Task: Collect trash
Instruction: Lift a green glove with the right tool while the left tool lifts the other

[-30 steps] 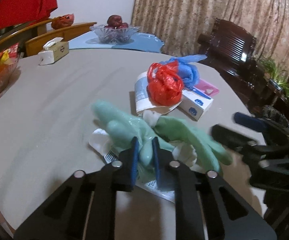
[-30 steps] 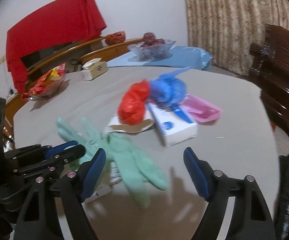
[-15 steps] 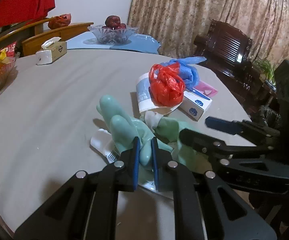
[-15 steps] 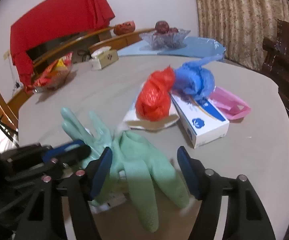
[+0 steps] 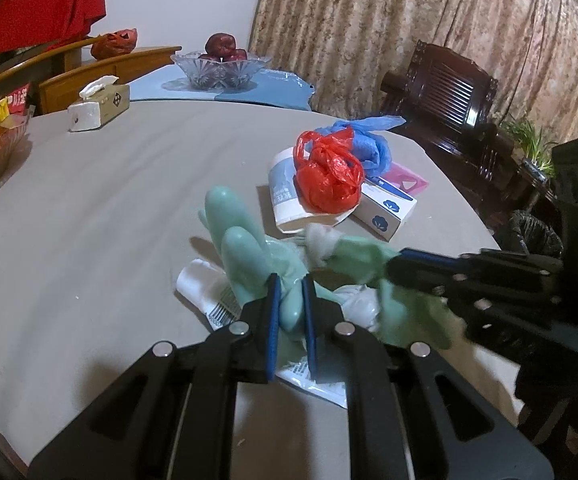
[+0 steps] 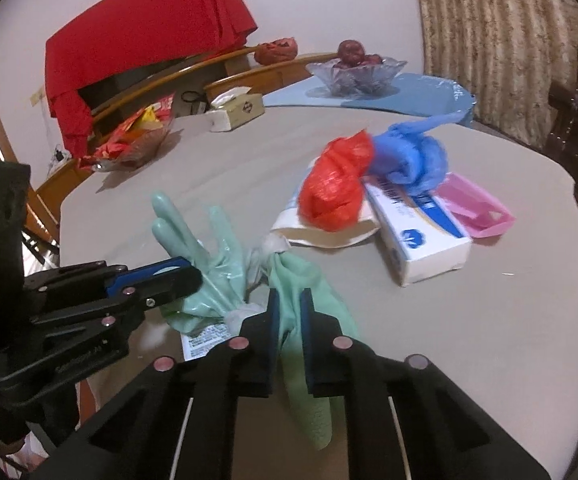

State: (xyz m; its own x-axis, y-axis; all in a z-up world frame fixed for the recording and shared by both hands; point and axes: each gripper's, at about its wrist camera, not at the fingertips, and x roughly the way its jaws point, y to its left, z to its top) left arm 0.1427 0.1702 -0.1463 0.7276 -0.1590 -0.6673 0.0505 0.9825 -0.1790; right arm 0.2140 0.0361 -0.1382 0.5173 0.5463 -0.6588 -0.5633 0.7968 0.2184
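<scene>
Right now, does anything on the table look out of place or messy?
Yes. Two green rubber gloves lie crumpled on paper scraps, each pinched by tongs; a red plastic bag sits atop a flattened cup.

My right gripper (image 6: 289, 312), wide apart a second ago, has clamped onto the darker green glove (image 6: 309, 304), bunching it between my pads.
</scene>
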